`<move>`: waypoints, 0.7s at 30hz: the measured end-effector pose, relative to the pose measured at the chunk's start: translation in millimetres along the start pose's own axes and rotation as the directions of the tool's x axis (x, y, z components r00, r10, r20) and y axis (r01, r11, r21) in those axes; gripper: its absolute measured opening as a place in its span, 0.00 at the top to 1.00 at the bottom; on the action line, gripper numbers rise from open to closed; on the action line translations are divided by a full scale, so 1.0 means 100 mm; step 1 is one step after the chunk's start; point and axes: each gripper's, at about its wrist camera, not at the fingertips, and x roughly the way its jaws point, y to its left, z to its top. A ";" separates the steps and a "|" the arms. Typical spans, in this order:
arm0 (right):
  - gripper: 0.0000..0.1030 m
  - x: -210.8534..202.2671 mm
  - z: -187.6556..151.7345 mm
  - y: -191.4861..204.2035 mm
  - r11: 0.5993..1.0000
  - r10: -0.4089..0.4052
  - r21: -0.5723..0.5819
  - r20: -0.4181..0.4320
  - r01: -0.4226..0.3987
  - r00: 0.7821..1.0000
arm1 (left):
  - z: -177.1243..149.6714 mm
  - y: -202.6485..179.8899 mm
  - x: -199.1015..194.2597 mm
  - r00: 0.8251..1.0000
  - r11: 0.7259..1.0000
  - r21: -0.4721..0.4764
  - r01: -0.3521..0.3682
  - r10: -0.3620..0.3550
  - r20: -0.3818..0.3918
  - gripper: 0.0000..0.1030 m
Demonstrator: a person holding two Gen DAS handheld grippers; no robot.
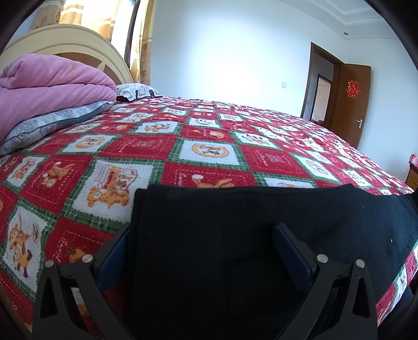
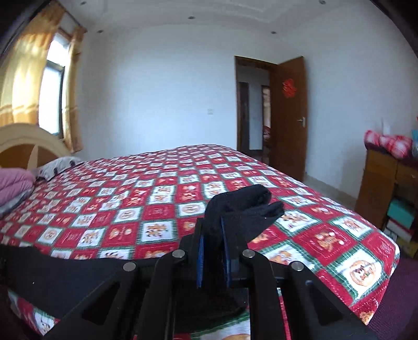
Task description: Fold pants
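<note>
The black pants (image 1: 235, 235) lie on the bed (image 1: 209, 146), at its near edge, spread flat on the red, white and green checked cover. In the left wrist view the cloth fills the space between the left gripper's (image 1: 203, 243) jaws, which stand wide open: one blue pad sits at the left edge of the cloth, the other lies on top of the cloth to the right, and neither presses it. The far hem of the pants runs straight across just ahead of those jaws.

In the right wrist view the right gripper (image 2: 213, 235) has its jaws nearly closed, pinching a bunch of the pants (image 2: 243, 206) between the blue pads. The gripped cloth rises past the fingertips and sticks out ahead and to the right of them in two rounded folds, lifted clear of the cover. Down and to the left of these jaws the remaining cloth stretches flat along the bed's edge.

Beyond both pairs of jaws the cover runs on bare to the far side of the bed. To the far left of the left jaws a pink blanket (image 1: 52, 78) is piled on a grey patterned pillow (image 1: 52, 123) against the cream headboard (image 1: 65, 39), with curtains (image 1: 104, 18) behind it. Ahead and to the right stands an open brown door (image 1: 351, 104) in the white wall. At the right of the right jaws, past the bed's corner, a wooden cabinet (image 2: 378, 183) holds red-checked bundles on top.
</note>
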 end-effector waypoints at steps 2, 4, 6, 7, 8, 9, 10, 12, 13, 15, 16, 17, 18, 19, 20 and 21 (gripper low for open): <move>0.88 -0.01 -0.01 0.09 1.000 0.013 -0.020 0.000 -0.013 1.000 | 0.00 0.00 0.00 1.000 1.000 0.000 0.000 0.000 0.001 0.00; 0.89 -0.01 -0.02 0.19 0.999 0.022 -0.042 -0.003 -0.022 1.000 | 0.00 0.00 0.00 1.000 1.000 0.000 0.000 0.000 0.000 0.00; 0.89 -0.02 -0.02 0.30 0.997 0.037 -0.064 -0.007 -0.037 0.999 | 0.00 0.00 0.00 1.000 1.000 0.000 0.000 0.000 0.001 0.00; 0.89 -0.03 -0.03 0.33 0.996 0.043 -0.072 -0.010 -0.044 0.999 | 0.00 0.00 0.00 1.000 1.000 0.000 0.000 0.000 0.001 0.00; 0.89 -0.03 -0.04 0.37 0.996 0.048 -0.079 -0.012 -0.049 0.999 | 0.00 0.00 0.00 1.000 1.000 0.000 0.000 0.000 0.001 0.00; 0.89 -0.02 -0.04 0.41 0.995 0.053 -0.083 -0.014 -0.054 0.999 | 0.00 0.00 0.00 1.000 1.000 0.000 0.000 0.000 0.001 0.00; 0.89 -0.02 -0.04 0.44 0.994 0.060 -0.086 -0.018 -0.061 0.998 | 0.00 0.00 0.00 1.000 1.000 0.000 0.000 0.000 0.001 0.00; 0.89 0.00 -0.05 0.50 0.993 0.070 -0.091 -0.021 -0.071 0.997 | 0.00 0.00 0.00 1.000 1.000 0.000 0.000 0.000 0.001 0.00; 0.89 0.00 -0.05 0.52 0.993 0.074 -0.092 -0.022 -0.076 0.997 | 0.00 0.01 0.00 1.000 1.000 0.000 0.000 0.000 0.001 0.00; 0.89 0.00 -0.05 0.58 0.992 0.089 -0.091 -0.026 -0.091 0.996 | 0.00 0.01 0.00 1.000 1.000 0.000 0.000 0.000 0.001 0.00; 0.89 0.00 -0.04 0.61 0.991 0.098 -0.094 -0.025 -0.100 0.995 | 0.00 0.01 0.00 1.000 1.000 0.000 0.000 0.000 0.002 0.00; 0.89 0.00 -0.04 0.64 0.990 0.103 -0.098 -0.025 -0.105 0.994 | 0.00 0.01 0.01 1.000 1.000 0.000 0.000 0.000 0.002 0.00; 0.89 -0.01 -0.04 0.68 0.988 0.111 -0.103 -0.025 -0.113 0.994 | 0.00 0.01 0.00 1.000 1.000 0.000 0.000 0.000 0.002 0.00; 0.89 -0.01 -0.04 0.71 0.987 0.118 -0.105 -0.026 -0.121 0.993 | 0.00 0.01 0.00 1.000 1.000 0.000 0.001 -0.001 0.002 0.00; 0.89 -0.01 -0.04 0.74 0.986 0.126 -0.105 -0.028 -0.128 0.992 | -0.01 0.01 0.00 1.000 1.000 0.000 0.001 -0.001 0.002 0.00; 0.89 -0.01 -0.04 0.78 0.985 0.132 -0.108 -0.030 -0.135 0.991 | -0.01 0.01 0.00 1.000 1.000 0.000 0.000 0.000 0.002 0.00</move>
